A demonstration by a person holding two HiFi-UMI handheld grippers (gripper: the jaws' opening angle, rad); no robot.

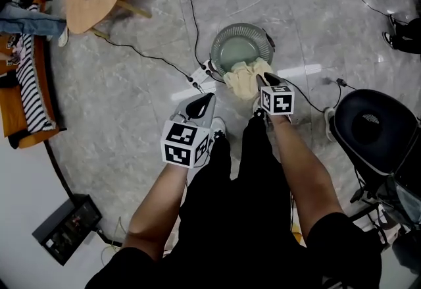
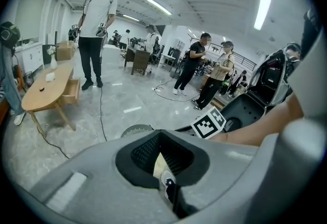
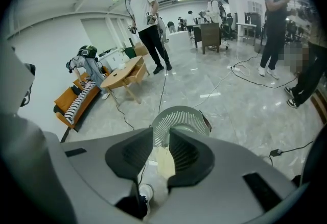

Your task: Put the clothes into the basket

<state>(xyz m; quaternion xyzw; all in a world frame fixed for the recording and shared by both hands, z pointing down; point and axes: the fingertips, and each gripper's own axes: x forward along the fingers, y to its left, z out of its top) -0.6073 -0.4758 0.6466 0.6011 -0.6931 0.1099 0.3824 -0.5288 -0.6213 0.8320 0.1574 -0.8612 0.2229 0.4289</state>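
- Clothes: one pale yellow cloth (image 1: pixel 243 78) shows, draped over the near rim of the basket (image 1: pixel 227 34). Part lies inside and part hangs outside toward the person's feet.
- The basket stands on the grey floor, and its bottom looks otherwise bare, so this seems to be the first piece to reach it.
- The right gripper (image 1: pixel 266 77) hangs just above the cloth with its jaws apart and nothing pinched. In the right gripper view the cloth (image 3: pixel 164 163) shows through the gap, below the pads and not between them.
- The left gripper (image 1: pixel 202 102) sits nearer the person and well clear of the basket. Its tips look closed together, with nothing caught in them.
- Judgement: the drop is made but not tidy, and the overhanging part needs pushing in.
- A striped fabric (image 1: pixel 29 83) lies on the orange bench (image 1: pixel 10 116) far to the left. It may be more laundry, though I cannot tell.
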